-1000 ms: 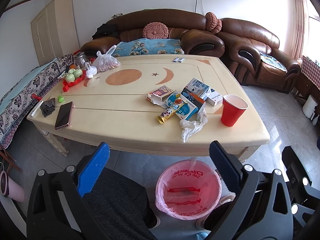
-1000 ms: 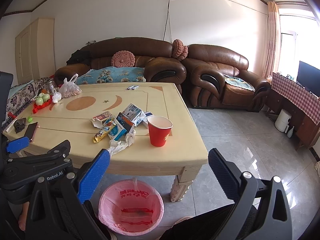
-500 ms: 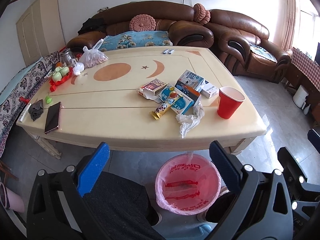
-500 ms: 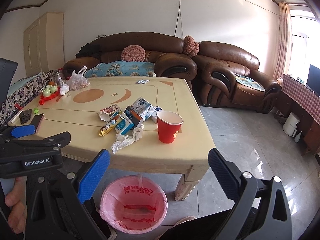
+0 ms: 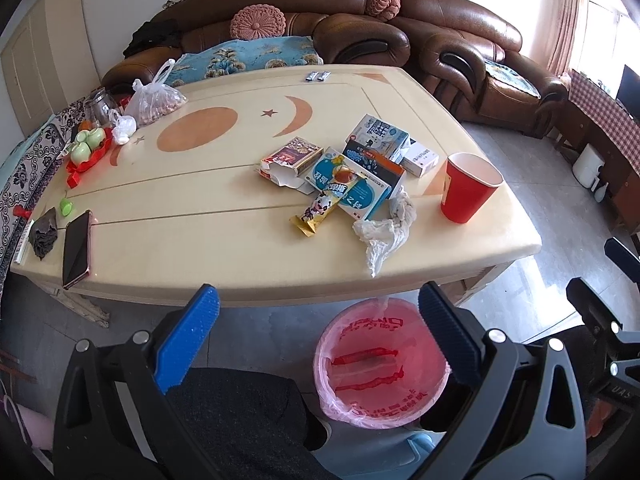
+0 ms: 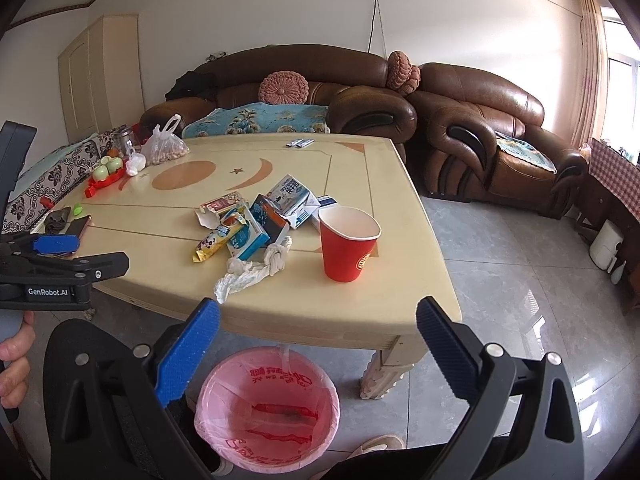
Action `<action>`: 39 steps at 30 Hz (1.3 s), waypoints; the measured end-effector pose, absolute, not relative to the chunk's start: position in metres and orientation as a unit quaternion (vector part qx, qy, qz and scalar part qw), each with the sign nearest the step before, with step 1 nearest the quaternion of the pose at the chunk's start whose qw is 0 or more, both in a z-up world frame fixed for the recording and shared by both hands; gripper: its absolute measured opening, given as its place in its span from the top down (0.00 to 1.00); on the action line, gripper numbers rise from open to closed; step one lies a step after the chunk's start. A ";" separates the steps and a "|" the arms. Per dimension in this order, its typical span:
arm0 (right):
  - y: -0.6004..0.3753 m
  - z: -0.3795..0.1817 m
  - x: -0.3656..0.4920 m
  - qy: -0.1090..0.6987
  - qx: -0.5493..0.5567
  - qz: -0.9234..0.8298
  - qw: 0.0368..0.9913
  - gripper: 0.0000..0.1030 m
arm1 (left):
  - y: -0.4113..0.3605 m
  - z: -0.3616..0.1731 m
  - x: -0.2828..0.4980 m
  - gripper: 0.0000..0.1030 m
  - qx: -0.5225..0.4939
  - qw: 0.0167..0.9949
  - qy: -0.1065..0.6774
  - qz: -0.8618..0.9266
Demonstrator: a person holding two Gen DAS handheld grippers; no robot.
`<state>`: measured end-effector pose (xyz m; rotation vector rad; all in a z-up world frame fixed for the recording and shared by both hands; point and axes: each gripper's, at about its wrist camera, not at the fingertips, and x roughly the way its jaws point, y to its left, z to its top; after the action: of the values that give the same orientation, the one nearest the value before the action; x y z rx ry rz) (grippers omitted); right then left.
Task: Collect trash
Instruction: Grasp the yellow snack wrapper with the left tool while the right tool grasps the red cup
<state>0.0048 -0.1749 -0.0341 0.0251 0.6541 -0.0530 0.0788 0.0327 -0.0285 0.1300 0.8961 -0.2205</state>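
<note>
On the cream table [image 5: 208, 248] [image 6: 360, 184] lies a heap of trash: a crumpled white tissue [image 5: 384, 228] [image 6: 252, 270], a yellow snack wrapper [image 5: 320, 210] [image 6: 216, 240], several flattened cartons [image 5: 360, 160] [image 6: 276, 212] and a red paper cup [image 5: 466, 188] [image 6: 348, 244]. A bin with a pink liner [image 5: 380, 364] [image 6: 268, 408] stands on the floor below the table's near edge. My left gripper [image 5: 316, 320] is open, short of the table edge and above the bin. My right gripper [image 6: 318, 324] is open too, near the table's front corner, with nothing between its fingers.
A phone [image 5: 76, 244], a dark cloth [image 5: 44, 232], a red tray with green cups [image 5: 86, 152] and a plastic bag of food [image 5: 154, 98] sit on the table's left side. Brown sofas [image 6: 472, 120] stand behind. A person's hand [image 6: 14, 360] holds the left gripper.
Both grippers have moved up and closer to the table, so its top now shows from higher. Nothing on the table has moved; both stay open.
</note>
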 end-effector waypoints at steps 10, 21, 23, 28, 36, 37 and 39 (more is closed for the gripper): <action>-0.195 -0.058 0.051 0.349 0.025 -0.023 0.936 0.06 | 0.022 -0.051 0.119 0.05 0.087 0.878 0.453 -0.124; -0.208 -0.091 0.096 0.373 0.027 -0.028 0.927 0.06 | 0.013 -0.095 0.176 0.05 0.065 0.850 0.494 -0.171; -0.211 -0.099 0.104 0.376 0.027 -0.026 0.926 0.06 | 0.011 -0.102 0.186 0.05 0.067 0.848 0.496 -0.175; -0.215 -0.115 0.125 0.383 0.026 -0.016 0.923 0.06 | 0.005 -0.116 0.204 0.05 0.084 0.842 0.500 -0.184; -0.222 -0.138 0.154 0.383 0.030 -0.003 0.923 0.06 | -0.004 -0.137 0.229 0.05 0.104 0.835 0.506 -0.189; -0.225 -0.141 0.157 0.383 0.032 -0.002 0.923 0.06 | -0.004 -0.138 0.230 0.05 0.104 0.835 0.507 -0.189; -0.229 -0.146 0.164 0.385 0.036 -0.002 0.922 0.06 | -0.004 -0.142 0.235 0.05 0.103 0.831 0.510 -0.196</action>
<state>0.1645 -0.2288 -0.1461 0.0730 0.7898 -0.0047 0.2347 -0.0043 -0.1425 0.2194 1.0809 -0.4167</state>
